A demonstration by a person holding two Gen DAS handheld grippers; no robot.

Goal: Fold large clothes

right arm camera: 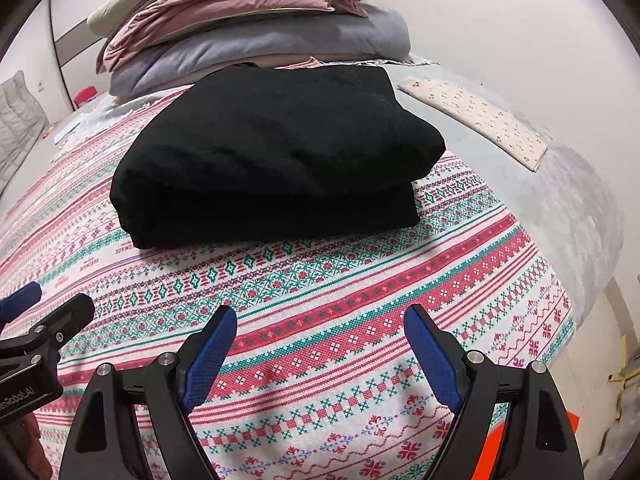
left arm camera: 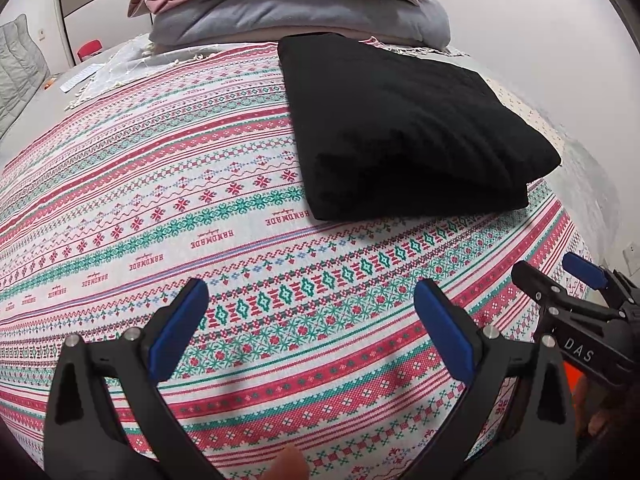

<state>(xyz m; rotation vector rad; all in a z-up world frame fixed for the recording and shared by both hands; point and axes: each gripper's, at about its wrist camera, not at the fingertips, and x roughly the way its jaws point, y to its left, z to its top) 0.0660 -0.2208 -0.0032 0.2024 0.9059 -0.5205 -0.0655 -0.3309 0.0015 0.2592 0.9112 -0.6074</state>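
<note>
Bed (left arm camera: 32, 120) covered by patterned blanket (left arm camera: 200, 200) in red, green, white bands. Stack of folded bedding (right arm camera: 248, 28) at far end: pink on top, grey below. Black garment (right arm camera: 272, 152) folded into thick rectangle, lying flat on blanket, just in front of bedding stack. Small floral cloth (right arm camera: 476, 116) on bed to garment's right, apart from it. Left gripper (left arm camera: 312, 320) above blanket, fingers wide, holding nothing. Right gripper (right arm camera: 320, 344) beside it, fingers wide, empty.

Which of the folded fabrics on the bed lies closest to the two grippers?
The black folded garment. It lies alone on the patterned blanket, ahead of both open grippers; the pink and grey bedding stack sits farther back behind it.
</note>
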